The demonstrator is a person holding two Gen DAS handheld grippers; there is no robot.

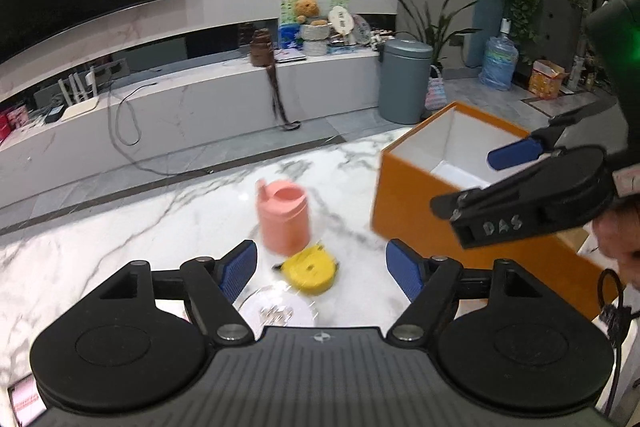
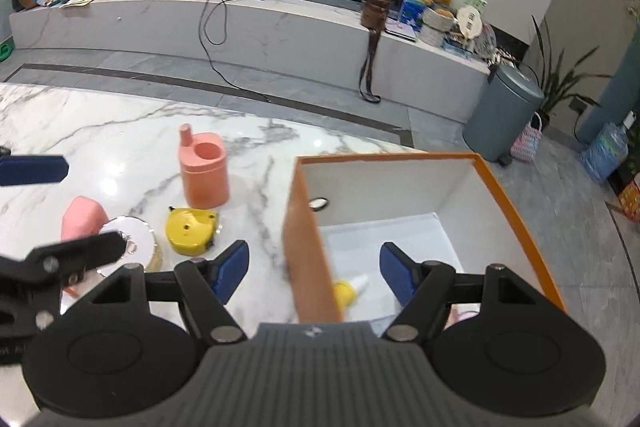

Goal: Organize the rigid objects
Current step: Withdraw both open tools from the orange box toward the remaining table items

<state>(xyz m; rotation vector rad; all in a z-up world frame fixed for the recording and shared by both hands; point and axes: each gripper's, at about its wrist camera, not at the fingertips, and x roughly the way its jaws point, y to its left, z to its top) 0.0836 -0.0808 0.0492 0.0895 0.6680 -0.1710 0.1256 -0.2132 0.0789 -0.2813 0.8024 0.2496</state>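
Note:
A pink holder (image 1: 284,221) (image 2: 204,175) stands on the marble table. A yellow tape measure (image 1: 312,273) (image 2: 191,231) lies in front of it. A round white-lidded tin (image 1: 278,311) (image 2: 128,241) and a pink block (image 2: 82,217) lie close by. An orange box (image 1: 412,199) (image 2: 308,247) with a white inside holds a yellow bottle with a white cap (image 2: 348,291). My left gripper (image 1: 322,269) is open and empty above the tape measure. My right gripper (image 2: 314,265) is open and empty, straddling the box's left wall.
The marble table (image 1: 120,227) (image 2: 100,131) ends at a grey floor. Beyond stand a white TV bench, a grey bin (image 1: 404,83) (image 2: 502,117) and plants. The right gripper's body (image 1: 532,195) hangs over the box in the left wrist view.

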